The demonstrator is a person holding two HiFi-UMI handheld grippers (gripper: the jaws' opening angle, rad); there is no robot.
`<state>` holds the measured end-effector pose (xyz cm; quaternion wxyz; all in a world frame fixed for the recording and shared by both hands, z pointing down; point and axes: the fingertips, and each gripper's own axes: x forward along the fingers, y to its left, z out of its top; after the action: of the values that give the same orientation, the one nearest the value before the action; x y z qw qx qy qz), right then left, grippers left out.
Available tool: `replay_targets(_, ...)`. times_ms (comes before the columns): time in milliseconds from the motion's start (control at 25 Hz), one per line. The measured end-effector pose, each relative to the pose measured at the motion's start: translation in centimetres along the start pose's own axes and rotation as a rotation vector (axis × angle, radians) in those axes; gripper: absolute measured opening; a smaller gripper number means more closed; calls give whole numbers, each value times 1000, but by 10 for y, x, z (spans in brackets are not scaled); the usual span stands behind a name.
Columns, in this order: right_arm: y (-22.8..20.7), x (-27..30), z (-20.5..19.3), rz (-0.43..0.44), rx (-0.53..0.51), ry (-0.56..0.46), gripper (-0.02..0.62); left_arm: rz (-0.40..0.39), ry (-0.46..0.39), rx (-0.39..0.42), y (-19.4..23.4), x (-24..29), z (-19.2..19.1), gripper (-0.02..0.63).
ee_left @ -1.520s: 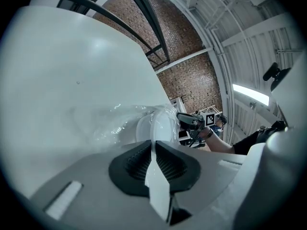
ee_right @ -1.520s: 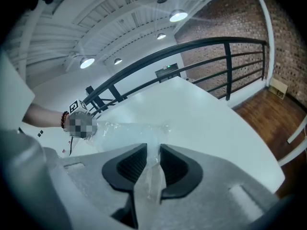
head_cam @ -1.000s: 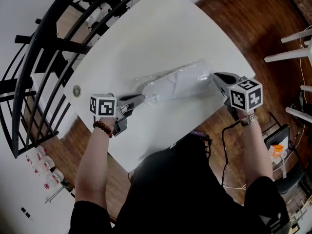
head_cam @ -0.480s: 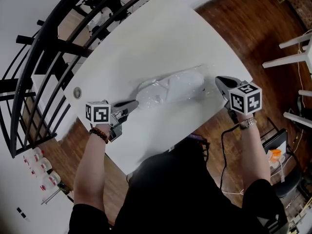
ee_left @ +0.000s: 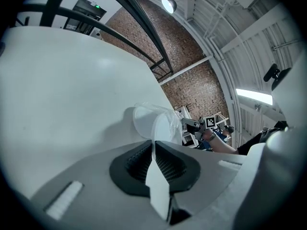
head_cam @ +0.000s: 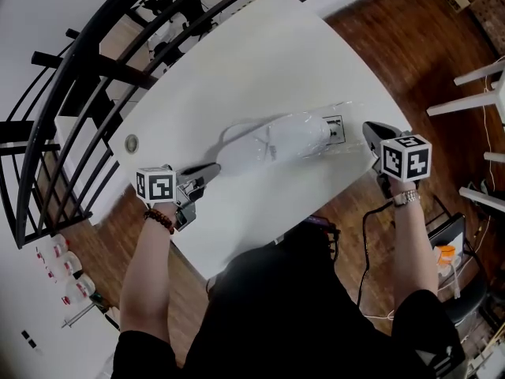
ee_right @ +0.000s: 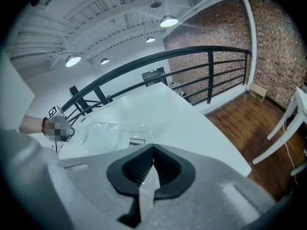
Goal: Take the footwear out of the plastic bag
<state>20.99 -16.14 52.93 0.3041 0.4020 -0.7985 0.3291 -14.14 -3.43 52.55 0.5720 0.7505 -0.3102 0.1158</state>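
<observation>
Two hand-held grippers are at the near edge of the white bench [head_cam: 237, 61]; the left gripper [head_cam: 210, 169], lower left of the head view, has its fingers [ee_left: 134, 166] closed on a thin strip of the clear plastic bag [head_cam: 272, 142]; the right gripper [head_cam: 368, 129], right of centre, has its fingers [ee_right: 173, 171] pinched shut on the bag's film at the opposite end; the bag lies on the middle of the bench, stretched between them; white footwear [head_cam: 288, 135], seemingly a slipper, lies wholly inside it; a small printed label [head_cam: 334, 127] shows at the bag's right end; beyond the bench a black railing [ee_right: 158, 56] curves behind, and wooden floor [head_cam: 410, 38] fills the upper right.
</observation>
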Motion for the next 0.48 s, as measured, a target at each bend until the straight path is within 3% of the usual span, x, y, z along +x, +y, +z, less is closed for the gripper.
replay_targets(360,-19,-9,-1,-83,36,-21,-6,31,-46,0,12,-27,-9,40)
replay_targets(480,-22,-11,-3,-98,43,-24,-6,4,-66,-23,8,-35,-14,40)
